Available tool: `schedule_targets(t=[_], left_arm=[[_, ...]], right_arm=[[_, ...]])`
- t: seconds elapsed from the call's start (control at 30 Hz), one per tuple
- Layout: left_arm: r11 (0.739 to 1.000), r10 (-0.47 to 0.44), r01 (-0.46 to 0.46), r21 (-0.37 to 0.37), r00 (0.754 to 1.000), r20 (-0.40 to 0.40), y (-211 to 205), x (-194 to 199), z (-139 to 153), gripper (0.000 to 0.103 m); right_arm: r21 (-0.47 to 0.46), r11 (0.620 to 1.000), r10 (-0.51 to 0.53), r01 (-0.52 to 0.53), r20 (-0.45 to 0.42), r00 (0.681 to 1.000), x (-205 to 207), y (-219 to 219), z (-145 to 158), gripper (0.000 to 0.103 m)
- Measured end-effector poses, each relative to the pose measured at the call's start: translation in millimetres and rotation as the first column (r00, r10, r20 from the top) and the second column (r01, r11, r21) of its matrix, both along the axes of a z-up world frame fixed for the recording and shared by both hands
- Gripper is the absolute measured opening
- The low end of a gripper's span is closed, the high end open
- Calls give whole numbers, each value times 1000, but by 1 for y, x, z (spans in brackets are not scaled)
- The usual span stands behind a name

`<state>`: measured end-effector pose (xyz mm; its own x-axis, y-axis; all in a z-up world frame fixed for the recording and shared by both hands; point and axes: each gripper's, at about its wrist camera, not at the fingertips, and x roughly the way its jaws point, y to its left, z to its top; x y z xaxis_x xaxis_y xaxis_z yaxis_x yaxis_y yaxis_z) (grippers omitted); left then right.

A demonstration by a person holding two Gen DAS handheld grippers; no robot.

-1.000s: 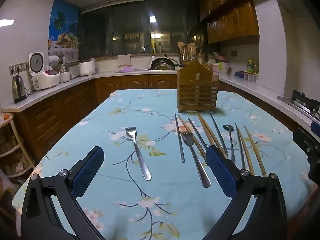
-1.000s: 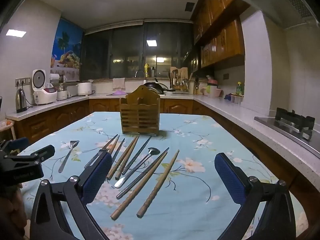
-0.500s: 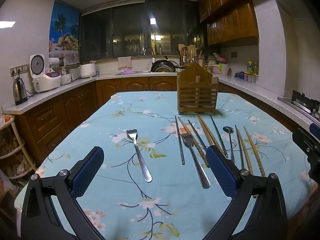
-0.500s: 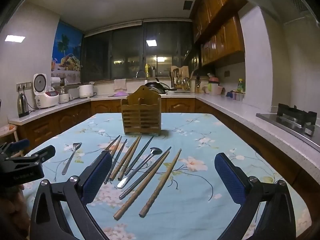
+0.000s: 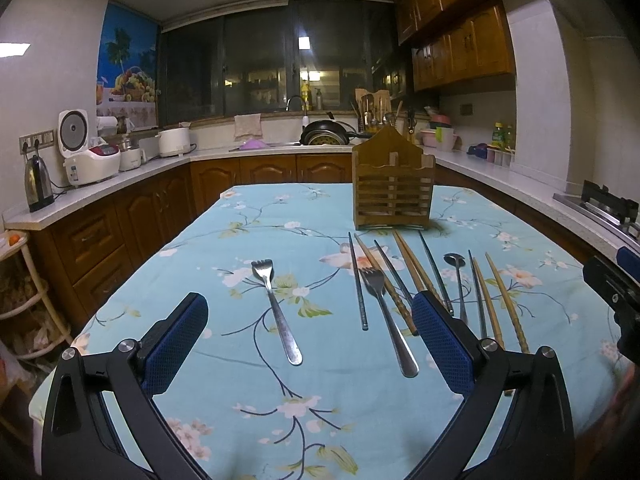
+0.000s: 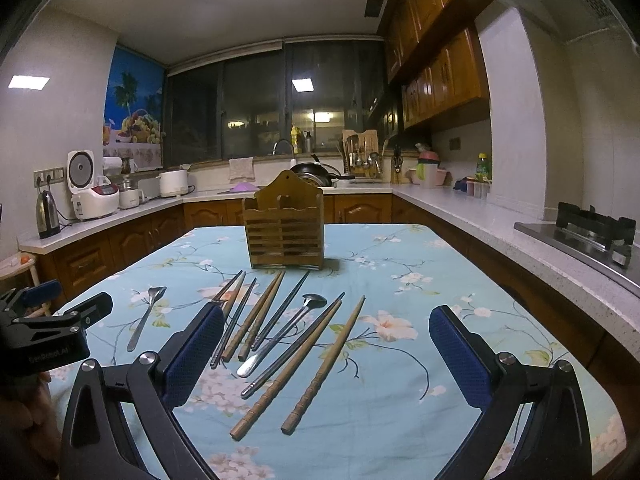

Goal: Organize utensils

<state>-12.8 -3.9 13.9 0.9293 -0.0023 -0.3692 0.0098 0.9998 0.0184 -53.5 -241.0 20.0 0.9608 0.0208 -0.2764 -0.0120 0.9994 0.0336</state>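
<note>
A wooden utensil holder (image 5: pixel 393 182) stands on the floral blue tablecloth (image 5: pixel 240 380); it also shows in the right wrist view (image 6: pixel 283 232). In front of it lie a lone fork (image 5: pixel 276 308), a second fork (image 5: pixel 386 314), a spoon (image 5: pixel 459 280), and several metal and wooden chopsticks (image 6: pixel 320 364). My left gripper (image 5: pixel 306 338) is open and empty above the near table, with the lone fork between its fingers. My right gripper (image 6: pixel 326 356) is open and empty over the chopsticks and spoon (image 6: pixel 284 336).
Kitchen counters (image 5: pixel 100 196) ring the table, with a kettle (image 5: pixel 38 180), rice cookers and a pan at the sink. A gas stove (image 6: pixel 592 232) sits on the right counter. The other gripper shows at each view's edge (image 6: pixel 44 328).
Both grippers have tilted or risen slightly, so the table sits lower in the views. Nothing on the table has moved. Both grippers stay open.
</note>
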Motion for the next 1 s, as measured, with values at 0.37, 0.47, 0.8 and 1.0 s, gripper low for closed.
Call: schedule_targets(t=[0.37,0.47,0.8,1.0], left_arm=[[1000,-4,4,3,1000,2,-1,1,2,103],[1000,-3,3,4,1000,2,-2,1,2,103],[1000,-7,7,5,1000,-1,-5,2,1,103],[1000,-22,22,-8,998,-54,-6,11,1,103]], right_arm=[[7,1000,2,-2,-1,1000,0,1,0,103],[7,1000,2,-2,-1,1000,0,1,0,103],[10,1000,1,-1,-3,1000,1,1,-1,103],[11,1000,1,-1,-20,1000,3,4,0,103]])
